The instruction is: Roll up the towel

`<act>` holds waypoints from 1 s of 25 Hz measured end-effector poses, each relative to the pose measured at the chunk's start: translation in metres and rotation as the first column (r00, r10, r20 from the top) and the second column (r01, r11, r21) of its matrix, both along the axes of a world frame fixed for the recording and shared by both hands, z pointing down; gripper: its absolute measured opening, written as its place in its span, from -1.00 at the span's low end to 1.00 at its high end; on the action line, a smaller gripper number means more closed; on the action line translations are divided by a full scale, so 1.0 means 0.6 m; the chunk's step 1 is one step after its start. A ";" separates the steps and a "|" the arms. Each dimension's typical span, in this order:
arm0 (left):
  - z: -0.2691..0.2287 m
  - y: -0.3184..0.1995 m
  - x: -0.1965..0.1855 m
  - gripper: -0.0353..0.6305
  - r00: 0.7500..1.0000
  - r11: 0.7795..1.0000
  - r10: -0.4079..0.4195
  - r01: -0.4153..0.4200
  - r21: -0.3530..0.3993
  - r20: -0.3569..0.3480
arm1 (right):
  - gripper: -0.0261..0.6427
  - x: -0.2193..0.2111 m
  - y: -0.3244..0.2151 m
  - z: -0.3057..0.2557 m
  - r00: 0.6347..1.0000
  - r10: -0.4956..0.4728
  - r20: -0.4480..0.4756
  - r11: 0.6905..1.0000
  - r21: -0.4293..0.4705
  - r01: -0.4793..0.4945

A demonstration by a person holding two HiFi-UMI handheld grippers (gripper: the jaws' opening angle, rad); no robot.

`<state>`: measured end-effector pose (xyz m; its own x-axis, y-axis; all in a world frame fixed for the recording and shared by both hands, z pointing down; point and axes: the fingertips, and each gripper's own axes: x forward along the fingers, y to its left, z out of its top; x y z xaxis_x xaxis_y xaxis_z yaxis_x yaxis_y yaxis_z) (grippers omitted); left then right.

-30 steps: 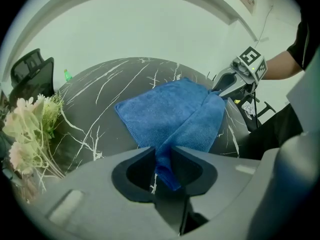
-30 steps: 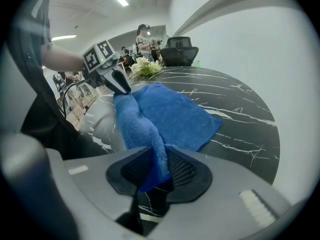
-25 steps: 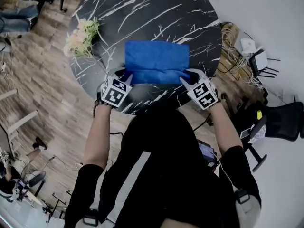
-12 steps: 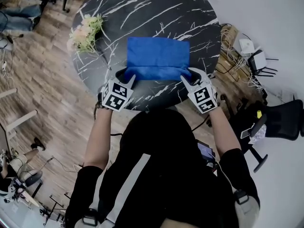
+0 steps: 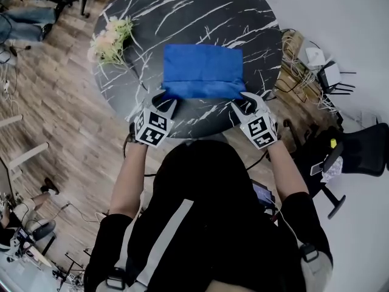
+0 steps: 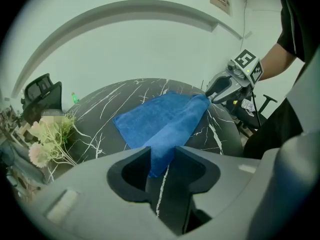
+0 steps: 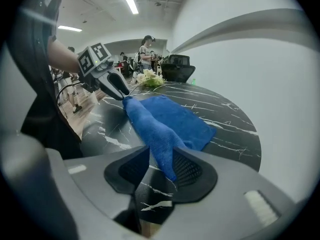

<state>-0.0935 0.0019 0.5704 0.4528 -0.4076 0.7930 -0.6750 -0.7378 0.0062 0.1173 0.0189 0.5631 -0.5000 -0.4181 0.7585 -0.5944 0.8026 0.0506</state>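
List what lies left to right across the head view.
Flower bunch → left gripper → blue towel → right gripper → black office chair. The left gripper's jaws have just opened slightly, with the towel's corner between them.

- Lifted the near edge of the towel (image 5: 202,69) off the tabletop (image 5: 182,11) and carried it away from the person
- Moved left gripper (image 5: 168,101) and right gripper (image 5: 244,100) forward with it
- Widened left gripper's jaws slightly, towel corner between them
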 end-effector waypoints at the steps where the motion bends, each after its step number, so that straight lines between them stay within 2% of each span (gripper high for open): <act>1: 0.005 0.003 0.000 -0.42 1.000 1.000 0.002 -0.002 0.000 0.004 | -0.50 0.001 0.005 0.006 1.000 -0.011 -0.016 1.000 -0.002 0.011; 7: 0.037 0.010 -0.005 -0.42 0.998 1.000 0.018 -0.018 -0.007 0.060 | -0.47 0.003 0.007 0.032 0.992 -0.079 -0.096 0.997 0.012 0.081; 16: 0.065 0.006 0.002 -0.28 0.993 0.996 0.062 -0.055 -0.066 0.097 | -0.43 0.003 -0.008 0.065 0.991 -0.097 -0.089 0.994 -0.056 0.092; 22: 0.073 -0.009 0.000 -0.32 0.989 0.996 0.063 -0.055 -0.066 0.131 | -0.44 -0.002 -0.008 0.077 0.988 -0.125 -0.094 0.989 -0.086 0.117; 25: 0.075 -0.012 -0.002 -0.34 0.989 0.997 0.057 -0.048 -0.062 0.136 | -0.55 0.000 -0.017 0.075 0.992 -0.098 -0.082 0.991 -0.099 0.090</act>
<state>-0.0946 -0.0056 0.6156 0.3575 -0.3369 0.8710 -0.6327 -0.7734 -0.0395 0.1175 0.0089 0.6081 -0.4645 -0.2959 0.8347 -0.5125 0.8585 0.0191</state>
